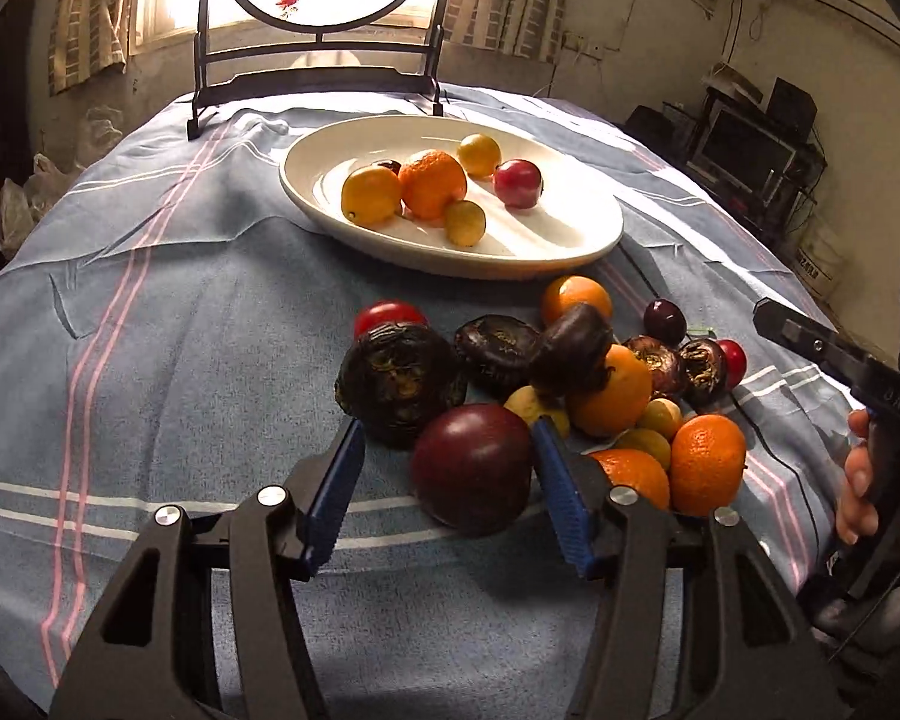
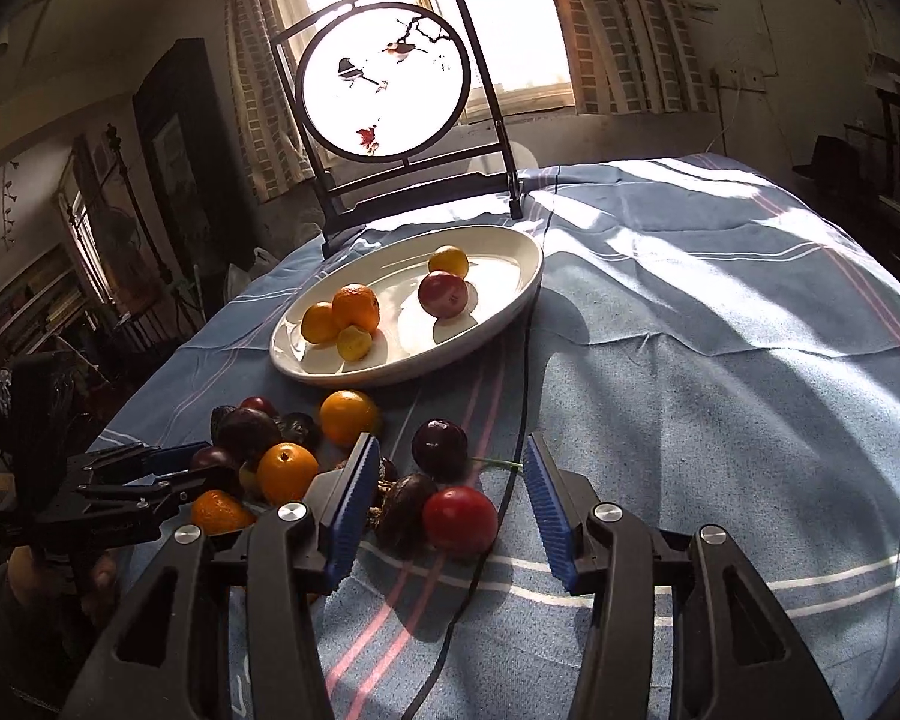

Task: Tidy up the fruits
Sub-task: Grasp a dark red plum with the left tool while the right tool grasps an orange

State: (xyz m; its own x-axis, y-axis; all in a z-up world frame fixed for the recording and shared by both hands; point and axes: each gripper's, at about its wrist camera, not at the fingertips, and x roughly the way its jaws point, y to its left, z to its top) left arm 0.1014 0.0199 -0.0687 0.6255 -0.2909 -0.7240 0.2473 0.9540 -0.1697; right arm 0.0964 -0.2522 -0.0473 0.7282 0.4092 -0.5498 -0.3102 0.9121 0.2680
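Note:
A white oval plate [image 1: 570,252] holds several fruits: an orange [image 1: 432,183], yellow ones and a red one [image 1: 517,183]; it also shows in the right wrist view [image 2: 510,312]. A pile of oranges, dark purple fruits and red ones lies on the cloth in front of it. My left gripper [image 1: 450,450] is open, its blue pads around a dark red plum [image 1: 473,468] without clamping it. My right gripper [image 2: 450,468] is open above a red fruit [image 2: 459,519] and a dark plum [image 2: 439,450]. The right gripper also shows at the right edge of the left wrist view [image 1: 834,354].
A blue striped cloth [image 1: 180,330] covers the table. A dark framed round screen [image 2: 384,78] stands at the table's far edge behind the plate. A black cable [image 2: 522,396] runs across the cloth past the plate. Shelves and electronics stand at the right wall.

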